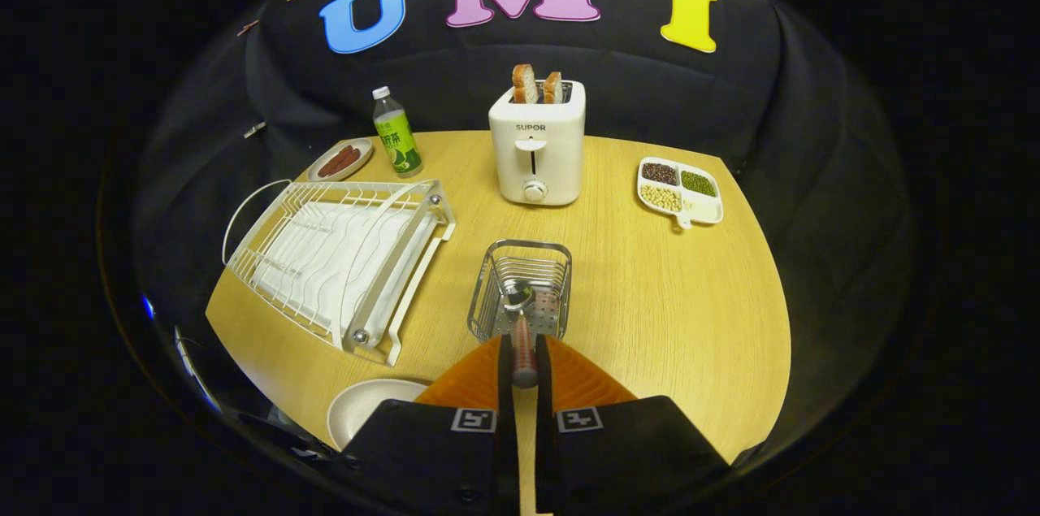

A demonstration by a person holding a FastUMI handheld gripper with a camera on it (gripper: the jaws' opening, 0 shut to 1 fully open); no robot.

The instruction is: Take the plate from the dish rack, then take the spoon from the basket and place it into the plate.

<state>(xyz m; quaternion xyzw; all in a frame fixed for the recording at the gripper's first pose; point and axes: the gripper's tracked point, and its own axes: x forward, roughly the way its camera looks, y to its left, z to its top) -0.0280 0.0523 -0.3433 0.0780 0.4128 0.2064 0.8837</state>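
Note:
My gripper (524, 355) is shut on the spoon's dark red handle (523, 353), which sticks out between the fingers. The spoon's metal bowl (517, 297) hangs over the wire basket (520, 256) just ahead of the fingers. The pale plate (366, 406) lies flat on the wooden table, close to the left finger and partly hidden behind the gripper's body. The white dish rack (337, 256) stands to the left of the basket with no dishes in it.
A white toaster (537, 150) with two bread slices stands beyond the basket. A green bottle (396, 138) and a small dish of sausages (341, 160) sit behind the rack. A divided tray of beans (679, 189) is at the far right.

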